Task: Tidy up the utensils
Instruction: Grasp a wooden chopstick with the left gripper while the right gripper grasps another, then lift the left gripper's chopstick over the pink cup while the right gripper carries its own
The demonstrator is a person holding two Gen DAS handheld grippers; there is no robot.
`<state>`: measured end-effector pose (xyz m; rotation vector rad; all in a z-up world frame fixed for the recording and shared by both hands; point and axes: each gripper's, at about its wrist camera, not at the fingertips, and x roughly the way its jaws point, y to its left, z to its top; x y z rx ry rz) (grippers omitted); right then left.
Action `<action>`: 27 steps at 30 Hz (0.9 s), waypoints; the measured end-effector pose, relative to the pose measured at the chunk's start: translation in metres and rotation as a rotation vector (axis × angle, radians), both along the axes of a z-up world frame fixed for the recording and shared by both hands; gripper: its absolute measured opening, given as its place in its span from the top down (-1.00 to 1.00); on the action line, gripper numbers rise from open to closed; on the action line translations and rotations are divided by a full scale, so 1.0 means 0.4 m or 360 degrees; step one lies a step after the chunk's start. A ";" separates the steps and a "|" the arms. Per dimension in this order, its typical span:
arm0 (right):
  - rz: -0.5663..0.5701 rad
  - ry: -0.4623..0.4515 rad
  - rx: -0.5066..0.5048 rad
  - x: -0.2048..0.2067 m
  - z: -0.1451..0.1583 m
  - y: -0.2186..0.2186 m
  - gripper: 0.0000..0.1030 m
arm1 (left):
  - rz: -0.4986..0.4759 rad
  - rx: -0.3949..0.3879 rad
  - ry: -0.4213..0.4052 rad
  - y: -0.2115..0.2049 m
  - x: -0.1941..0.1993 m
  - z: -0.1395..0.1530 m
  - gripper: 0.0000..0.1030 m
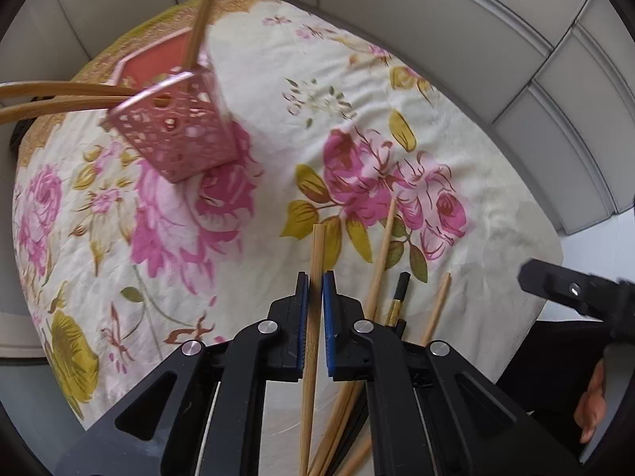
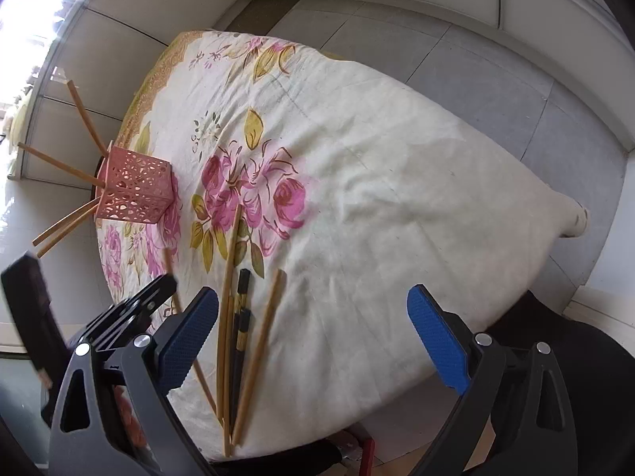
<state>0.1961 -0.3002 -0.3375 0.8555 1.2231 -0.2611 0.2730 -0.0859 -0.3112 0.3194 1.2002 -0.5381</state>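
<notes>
My left gripper (image 1: 315, 281) is shut on a bamboo chopstick (image 1: 315, 261), held above the floral tablecloth (image 1: 278, 127). A pink perforated holder (image 1: 178, 127) stands at the far left with several bamboo chopsticks (image 1: 202, 12) sticking out; it also shows in the right wrist view (image 2: 135, 192). More bamboo chopsticks (image 2: 228, 285) and a black chopstick pair (image 2: 241, 309) lie on the cloth near the front edge. My right gripper (image 2: 313, 329) is open and empty above the cloth, right of this pile. The left gripper (image 2: 151, 297) shows at the left of the right wrist view.
The table is round and covered by the cloth (image 2: 377, 198); its edge drops off to a grey tiled floor (image 2: 496, 79) on the far and right sides. A white wall or cabinet (image 1: 436, 20) runs behind the table.
</notes>
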 end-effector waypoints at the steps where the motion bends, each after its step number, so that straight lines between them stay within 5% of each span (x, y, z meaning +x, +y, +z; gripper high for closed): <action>1: 0.0006 0.0019 -0.0004 0.024 -0.003 0.008 -0.74 | 0.0031 -0.0040 -0.0033 0.026 0.000 0.025 0.88; 6: 0.0102 0.0172 -0.0115 0.150 -0.037 0.078 -0.45 | 0.0168 -0.0163 -0.0182 0.126 -0.019 0.135 0.88; 16: 0.0075 0.0408 -0.0502 0.276 -0.079 0.170 -0.44 | 0.0279 -0.0327 -0.0378 0.216 -0.068 0.264 0.88; 19: 0.0054 0.0391 -0.0708 0.286 -0.073 0.220 0.00 | 0.0307 -0.0351 -0.0414 0.229 -0.079 0.293 0.88; 21: 0.0092 0.0326 -0.0756 0.297 -0.065 0.260 0.67 | 0.0304 -0.0346 -0.0446 0.232 -0.088 0.307 0.88; 22: 0.0119 0.0310 -0.0755 0.304 -0.064 0.279 0.80 | 0.0309 -0.0350 -0.0457 0.236 -0.091 0.315 0.88; 27: 0.0080 0.0119 -0.0389 0.296 -0.063 0.278 0.88 | 0.0381 -0.0375 -0.0514 0.274 -0.088 0.341 0.88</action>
